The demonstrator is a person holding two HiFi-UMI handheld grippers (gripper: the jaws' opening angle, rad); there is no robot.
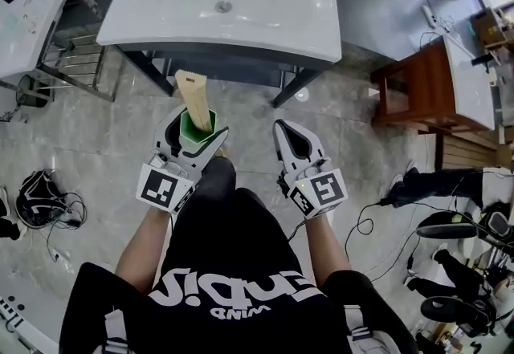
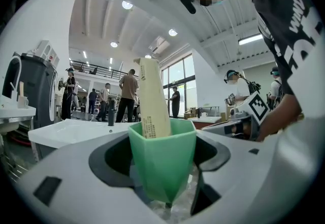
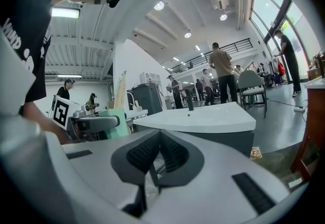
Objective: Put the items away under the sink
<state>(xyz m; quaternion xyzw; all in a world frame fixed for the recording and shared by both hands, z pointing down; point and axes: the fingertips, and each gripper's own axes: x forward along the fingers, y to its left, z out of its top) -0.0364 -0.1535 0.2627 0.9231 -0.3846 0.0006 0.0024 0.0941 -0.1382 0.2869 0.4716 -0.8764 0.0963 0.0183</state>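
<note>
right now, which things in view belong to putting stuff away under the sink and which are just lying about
Belongs to the job:
green cup, gripped by the left tongs
cream tube standing in that cup
white sink
right tongs, shut, empty

Just lying about:
wooden side table
cables on the floor
second basin, far left
</note>
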